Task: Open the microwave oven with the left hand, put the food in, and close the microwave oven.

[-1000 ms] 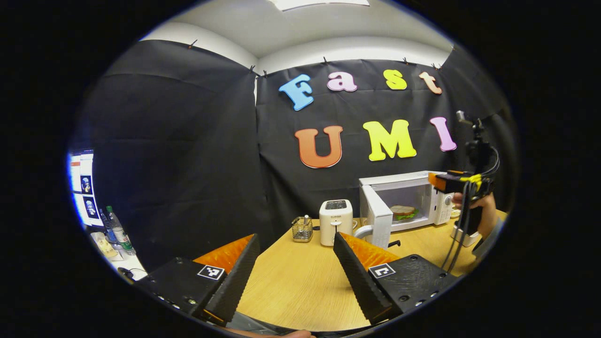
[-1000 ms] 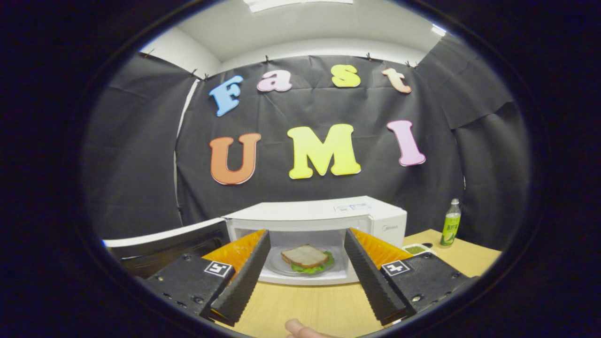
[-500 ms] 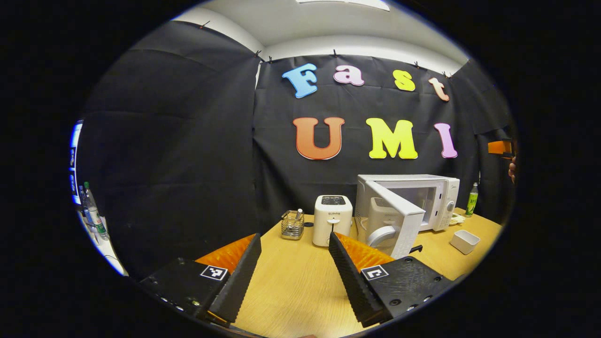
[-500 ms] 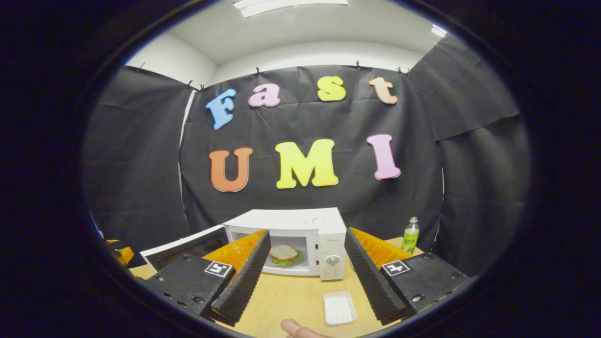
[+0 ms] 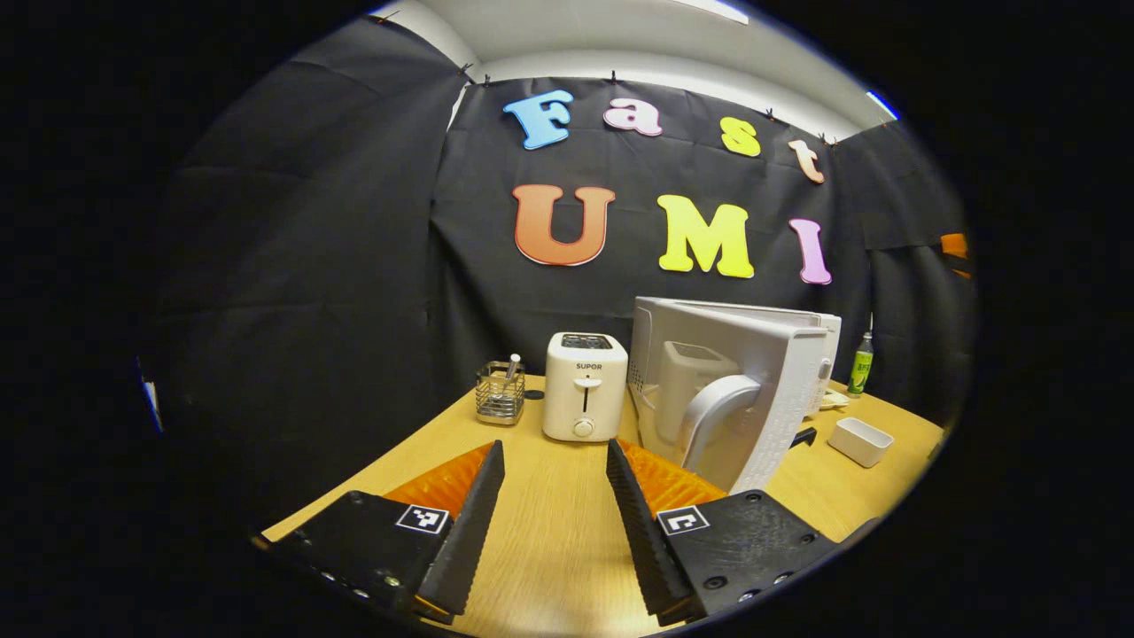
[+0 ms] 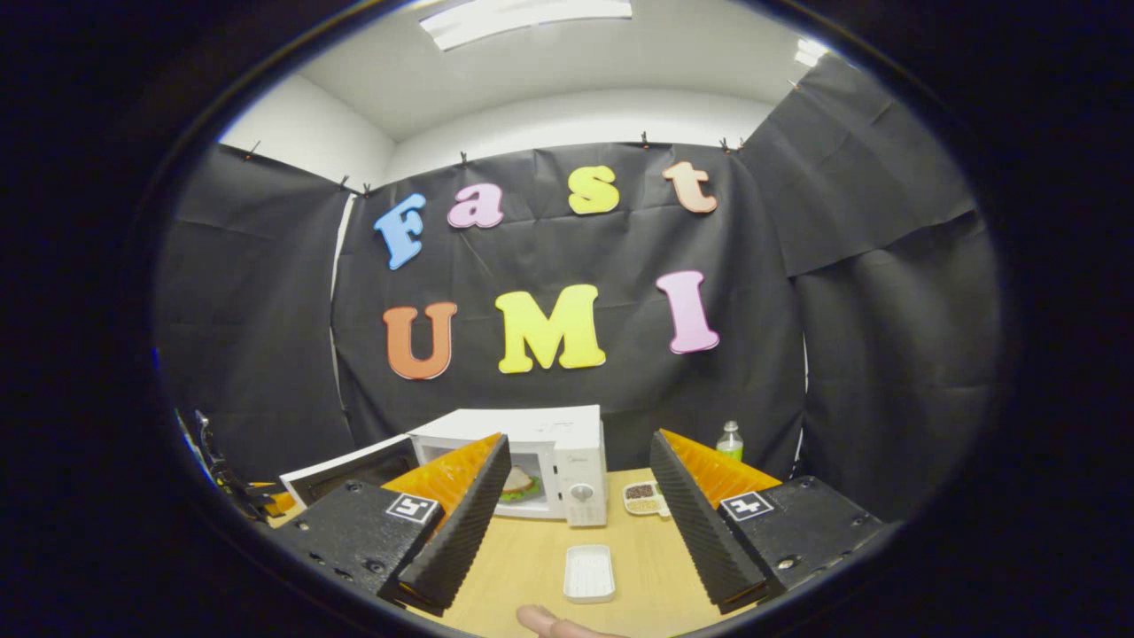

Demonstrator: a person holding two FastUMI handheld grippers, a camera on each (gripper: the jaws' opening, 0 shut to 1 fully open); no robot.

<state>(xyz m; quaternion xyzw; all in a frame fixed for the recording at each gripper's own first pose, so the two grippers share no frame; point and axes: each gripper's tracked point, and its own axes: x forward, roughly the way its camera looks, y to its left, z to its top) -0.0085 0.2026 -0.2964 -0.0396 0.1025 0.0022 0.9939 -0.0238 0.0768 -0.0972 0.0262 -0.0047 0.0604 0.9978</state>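
In the left gripper view the microwave oven [image 5: 735, 381] stands at about 3 o'clock from the left gripper [image 5: 554, 532], and its swung-out door [image 5: 753, 399] turns its back to the camera, hiding the cavity and the food. The door is smooth white plastic with a curved grey handle [image 5: 713, 416]. The left gripper's jaws are spread with nothing between them, above the pale wood-grain counter [image 5: 549, 532]; its ridged fingers [image 5: 465, 532] are cut off at the lower edge.

In the right gripper view the sandwich [image 6: 518, 483], bread over green leaves, lies inside the microwave oven [image 6: 532, 470], half covered by one finger of the right gripper [image 6: 576, 532]. Those jaws are spread too, holding nothing.

A boxy white toaster [image 5: 585, 399] and a wire-mesh holder [image 5: 499, 392] sit at 12 o'clock from the left gripper. A shallow white rectangular tray [image 6: 589, 573] lies between the right gripper's fingers. A fingertip [image 6: 549, 623] shows at 6 o'clock, mostly cut off. The contents of a small divided dish [image 6: 642, 498] beside the oven are too small to tell.
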